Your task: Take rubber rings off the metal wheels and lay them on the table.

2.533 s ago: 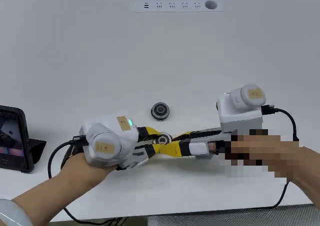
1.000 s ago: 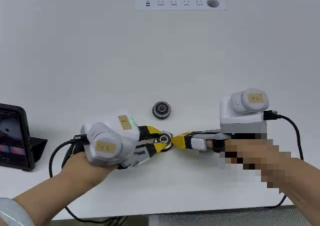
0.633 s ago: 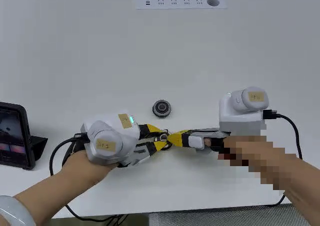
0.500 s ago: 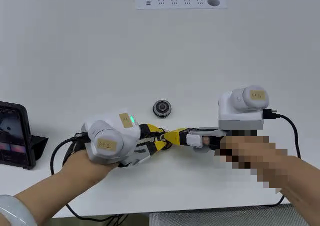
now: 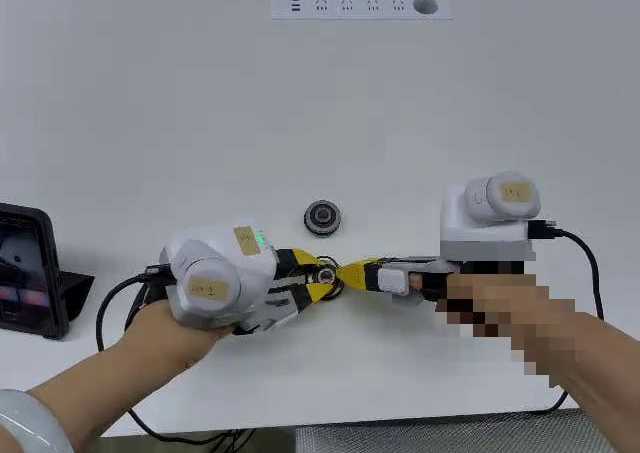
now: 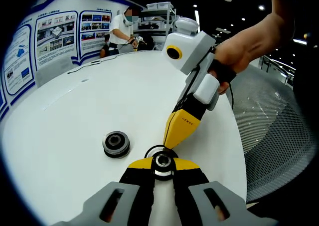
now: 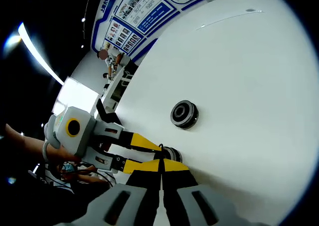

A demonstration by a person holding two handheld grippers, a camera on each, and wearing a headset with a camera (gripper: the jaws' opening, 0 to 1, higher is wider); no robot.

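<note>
A wheel is held clamped in the left tongs, over the bench. Straight opposite, the right tongs are clenched on its ring at the rim facing them, tip to tip with the left. A second wheel is seen beyond.

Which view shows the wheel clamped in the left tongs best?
Left gripper view: the wheel sits close, central, hub facing the camera. Head view shows it tiny; right gripper view, partly hidden behind the right tongs.

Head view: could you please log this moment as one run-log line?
left tongs: shut on wheel | right tongs: shut on its rubber ring | second wheel: on table, ring on
</note>
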